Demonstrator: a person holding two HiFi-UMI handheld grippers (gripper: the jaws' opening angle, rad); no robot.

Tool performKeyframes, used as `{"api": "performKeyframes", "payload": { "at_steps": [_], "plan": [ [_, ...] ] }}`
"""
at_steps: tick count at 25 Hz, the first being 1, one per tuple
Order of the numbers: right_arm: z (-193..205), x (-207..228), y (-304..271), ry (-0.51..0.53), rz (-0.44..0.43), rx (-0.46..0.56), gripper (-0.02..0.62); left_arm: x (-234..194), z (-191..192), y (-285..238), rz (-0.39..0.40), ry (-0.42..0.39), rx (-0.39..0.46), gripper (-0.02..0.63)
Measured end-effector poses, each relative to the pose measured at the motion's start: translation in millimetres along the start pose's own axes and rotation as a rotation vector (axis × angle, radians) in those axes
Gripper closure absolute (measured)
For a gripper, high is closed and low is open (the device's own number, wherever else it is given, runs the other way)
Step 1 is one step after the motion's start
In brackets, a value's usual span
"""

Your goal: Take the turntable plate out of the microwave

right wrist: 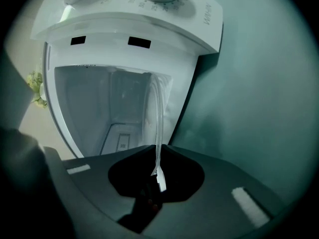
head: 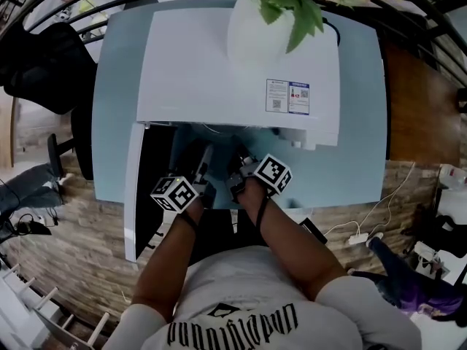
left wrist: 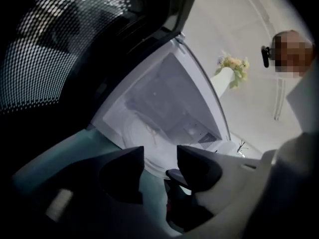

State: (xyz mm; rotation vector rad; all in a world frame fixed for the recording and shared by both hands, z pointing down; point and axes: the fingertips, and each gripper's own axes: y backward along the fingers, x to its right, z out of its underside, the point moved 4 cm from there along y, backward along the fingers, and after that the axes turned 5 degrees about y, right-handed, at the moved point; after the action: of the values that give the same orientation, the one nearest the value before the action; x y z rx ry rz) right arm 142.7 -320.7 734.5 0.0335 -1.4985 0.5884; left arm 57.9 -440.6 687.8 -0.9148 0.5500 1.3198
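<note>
The microwave (head: 219, 64) stands on the pale blue worktop (head: 357, 122) with its door (head: 133, 188) swung wide to the left. That leaves the whole mouth of the cavity free for both hands. A white vase (head: 255, 31) of flowers sits on its roof, well clear of the work.

The right tool (right wrist: 158, 151) has its jaws closed on the near rim of the turntable plate (right wrist: 159, 113). In the right gripper view the glass shows as a thin clear edge running from the jaws back into the cavity. The control panel lies across the top of that view, so the tool is turned on its side, probably so that one jaw goes over the rim and the other under it. The plate therefore seems to lie roughly level, with most of it inside the microwave and its near edge at the opening. No view shows whether it rests on its support.

The left tool (left wrist: 160, 153) waits just left of the right one, at the near edge of the cavity floor. Its jaws are apart and hold nothing. Past them, in the left gripper view, the pale rings of the plate (left wrist: 139, 136) show on the floor inside. The tool seems placed to take the rim at a second spot. A wide glass disc pinched at one point would tend to sag and slip as it comes out. A second hold on the left should keep it flat and off the door frame.
</note>
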Motion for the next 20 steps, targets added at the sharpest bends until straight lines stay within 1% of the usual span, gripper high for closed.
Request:
{"api": "performKeyframes", "payload": {
  "at_steps": [6, 8, 11, 12, 15, 17, 20],
  "plan": [
    [4, 5, 19, 0.017, 0.003, -0.036, 0.565, -16, 21, 0, 0.002, 0.267, 0.033, 0.313],
    [6, 5, 25, 0.017, 0.004, -0.05, 0.565, -20, 25, -1, 0.008, 0.344, 0.056, 0.31],
    [7, 6, 35, 0.026, 0.005, -0.075, 0.566, -27, 30, -2, 0.027, 0.431, 0.091, 0.31],
    [8, 7, 38, 0.028, 0.007, -0.083, 0.566, -29, 31, -4, 0.038, 0.453, 0.101, 0.31],
    [11, 8, 47, 0.028, 0.011, -0.104, 0.566, -35, 29, -9, 0.064, 0.475, 0.134, 0.31],
    [14, 7, 53, 0.033, 0.01, -0.12, 0.566, -38, 27, -14, 0.081, 0.504, 0.153, 0.31],
    [15, 4, 61, 0.043, 0.009, -0.139, 0.568, -38, 25, -22, 0.112, 0.527, 0.158, 0.31]
  ]
}}
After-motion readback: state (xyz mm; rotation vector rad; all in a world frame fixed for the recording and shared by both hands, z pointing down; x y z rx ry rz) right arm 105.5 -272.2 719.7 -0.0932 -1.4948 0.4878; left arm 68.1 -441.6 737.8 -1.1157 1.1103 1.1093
